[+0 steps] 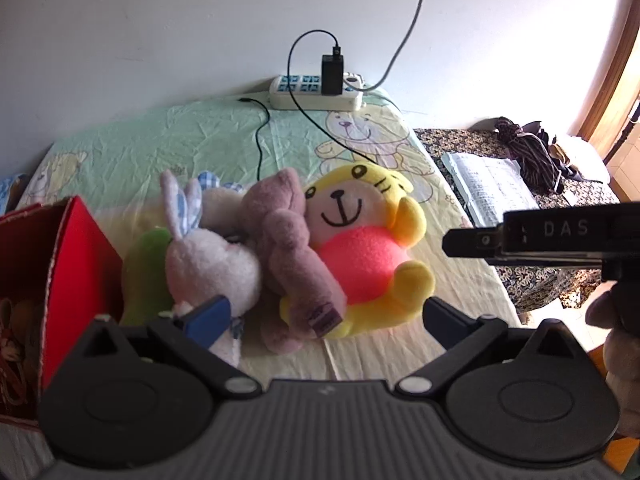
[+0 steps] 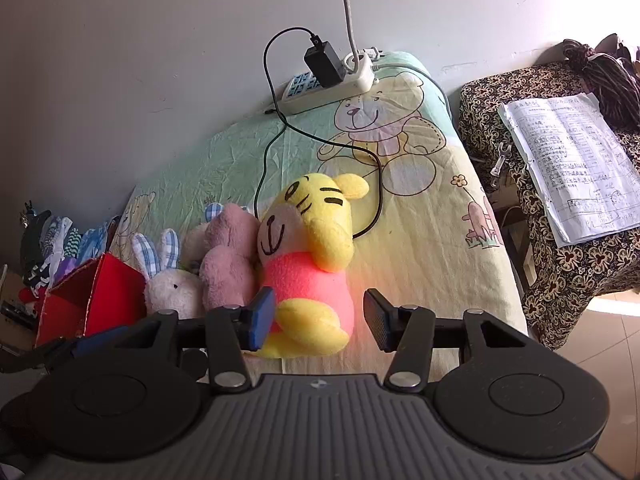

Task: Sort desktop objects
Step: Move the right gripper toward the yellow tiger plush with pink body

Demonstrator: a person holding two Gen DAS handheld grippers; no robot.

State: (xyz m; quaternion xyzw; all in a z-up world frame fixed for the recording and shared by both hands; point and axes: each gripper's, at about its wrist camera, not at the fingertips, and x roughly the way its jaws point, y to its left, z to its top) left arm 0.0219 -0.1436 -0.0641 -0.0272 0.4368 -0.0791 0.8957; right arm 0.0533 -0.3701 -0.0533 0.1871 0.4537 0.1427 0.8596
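Three plush toys lie in a row on the bear-print cloth: a white rabbit (image 1: 208, 264) with checked ears, a mauve bear (image 1: 288, 240), and a yellow tiger with a pink belly (image 1: 368, 248). A red cardboard box (image 1: 68, 264) stands to their left. My left gripper (image 1: 324, 316) is open, its jaws spanning the rabbit's lower body and the tiger's feet. My right gripper (image 2: 318, 318) is open, jaws on either side of the tiger's (image 2: 312, 264) legs. The rabbit (image 2: 172, 288), bear (image 2: 228, 272) and box (image 2: 92, 296) show in the right wrist view too. The right gripper's body (image 1: 560, 236) shows at the right of the left view.
A white power strip (image 1: 316, 92) with a black charger and cables lies at the table's back by the wall. A second table with patterned cloth (image 2: 560, 272) stands to the right, holding papers (image 2: 568, 160) and dark fabric. Folded clothes (image 2: 52, 240) lie far left.
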